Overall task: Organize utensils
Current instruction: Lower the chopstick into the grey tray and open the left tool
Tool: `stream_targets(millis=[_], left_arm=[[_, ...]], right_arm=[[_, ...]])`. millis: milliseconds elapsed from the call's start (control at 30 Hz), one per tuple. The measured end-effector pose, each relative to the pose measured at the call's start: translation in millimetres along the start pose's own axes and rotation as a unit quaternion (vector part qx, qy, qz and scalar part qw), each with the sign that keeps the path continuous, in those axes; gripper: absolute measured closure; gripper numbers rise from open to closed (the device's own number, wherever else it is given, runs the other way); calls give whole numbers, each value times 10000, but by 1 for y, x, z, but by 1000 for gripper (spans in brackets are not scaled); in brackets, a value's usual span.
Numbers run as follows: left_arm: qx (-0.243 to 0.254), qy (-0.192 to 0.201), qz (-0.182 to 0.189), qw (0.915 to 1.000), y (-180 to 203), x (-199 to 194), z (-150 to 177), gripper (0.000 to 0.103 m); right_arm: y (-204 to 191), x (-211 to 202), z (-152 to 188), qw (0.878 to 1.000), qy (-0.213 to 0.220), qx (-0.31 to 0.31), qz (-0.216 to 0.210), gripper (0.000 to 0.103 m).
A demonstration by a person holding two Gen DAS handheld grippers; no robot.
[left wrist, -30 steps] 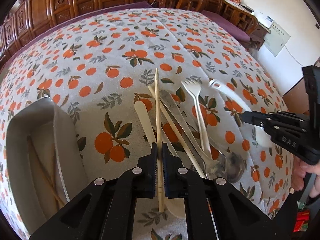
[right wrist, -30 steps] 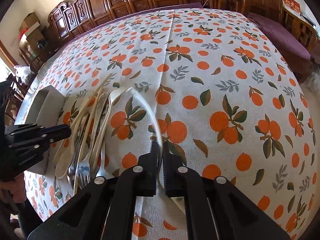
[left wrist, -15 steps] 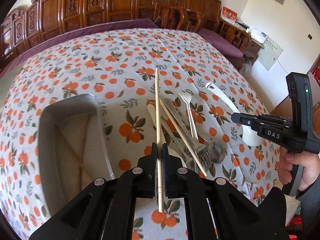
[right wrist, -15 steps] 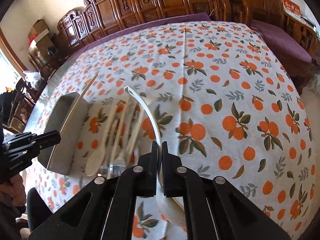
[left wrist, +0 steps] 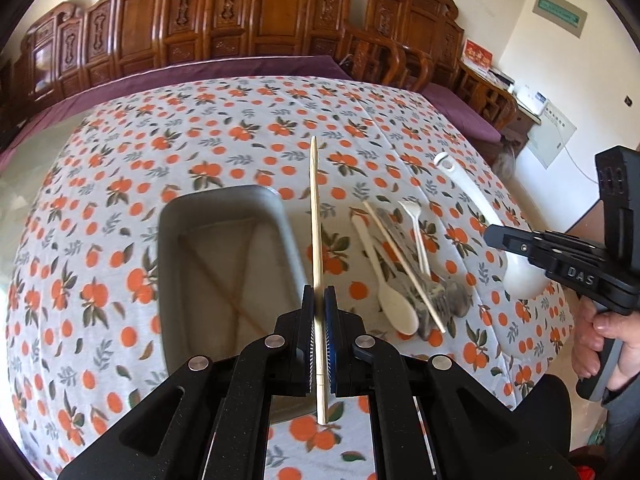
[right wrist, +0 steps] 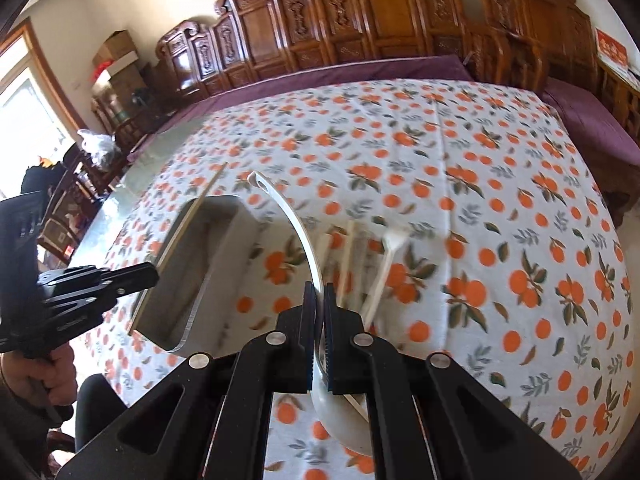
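My left gripper is shut on a wooden chopstick and holds it in the air over the right rim of the grey metal tray. One chopstick lies inside the tray. My right gripper is shut on a white ceramic soup spoon, raised above the table; the spoon also shows in the left wrist view. A pile of utensils lies right of the tray: a white plastic spoon, a chopstick, a white plastic fork and metal cutlery.
The table has an orange-print cloth and a purple border. Carved wooden chairs line the far side. The tray also shows in the right wrist view, left of the spoon. The right gripper appears in the left wrist view.
Both grippers have risen well above the table with their loads. The left one has moved left, so the tray now lies under the chopstick. The utensil pile stays put.
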State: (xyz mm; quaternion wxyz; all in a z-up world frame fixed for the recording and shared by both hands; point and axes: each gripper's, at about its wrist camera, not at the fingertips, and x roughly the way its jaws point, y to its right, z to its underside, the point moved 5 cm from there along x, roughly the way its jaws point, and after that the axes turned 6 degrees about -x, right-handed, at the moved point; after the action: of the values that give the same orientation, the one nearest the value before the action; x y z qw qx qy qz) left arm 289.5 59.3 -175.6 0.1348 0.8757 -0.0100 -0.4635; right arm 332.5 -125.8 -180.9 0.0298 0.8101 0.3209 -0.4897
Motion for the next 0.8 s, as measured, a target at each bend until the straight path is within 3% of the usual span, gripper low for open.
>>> stream_targets(millis=[333,800], left_arm=[[-120,-79,-248,9996,-34,5,10,99],[-258,-445,-440,9977,-62,44,17,99]], right_arm=[[-41,7,-4,9995,-1,-187,-239,98],[-63,20,-2,9988,-123,-295,-372,98]])
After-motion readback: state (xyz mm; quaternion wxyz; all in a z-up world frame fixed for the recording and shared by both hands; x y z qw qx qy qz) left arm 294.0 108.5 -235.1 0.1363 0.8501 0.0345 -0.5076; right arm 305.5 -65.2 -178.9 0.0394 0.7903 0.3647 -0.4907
